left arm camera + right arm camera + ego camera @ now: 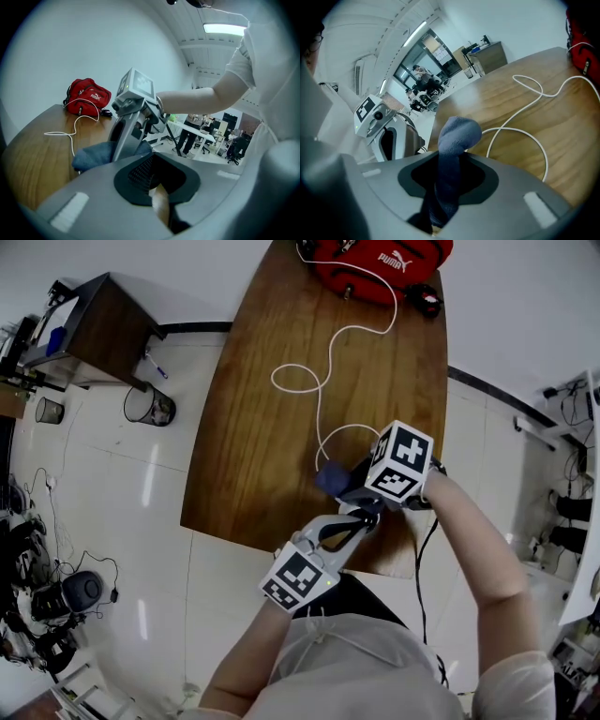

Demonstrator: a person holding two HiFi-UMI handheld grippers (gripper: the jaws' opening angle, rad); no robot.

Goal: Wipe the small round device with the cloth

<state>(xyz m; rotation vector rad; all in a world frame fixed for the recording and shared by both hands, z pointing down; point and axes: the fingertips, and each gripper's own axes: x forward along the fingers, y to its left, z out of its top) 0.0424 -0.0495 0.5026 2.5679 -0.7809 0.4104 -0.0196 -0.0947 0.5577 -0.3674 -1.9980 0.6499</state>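
By R gripper point(447, 180) blue cloth point(457, 136) is pinched above wooden table point(520, 115); L gripper point(157, 183) jaws pressed together; device unseen, wiping judged undone.

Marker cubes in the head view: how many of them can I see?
2. One marker cube sits on the right tongs, which grip the cloth, over the table's near end. The other sits on the left tongs, nearer the person. None seems hidden.

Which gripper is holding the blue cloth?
The right gripper: the cloth sticks out from between its jaws. The left gripper is shut with no cloth in it.
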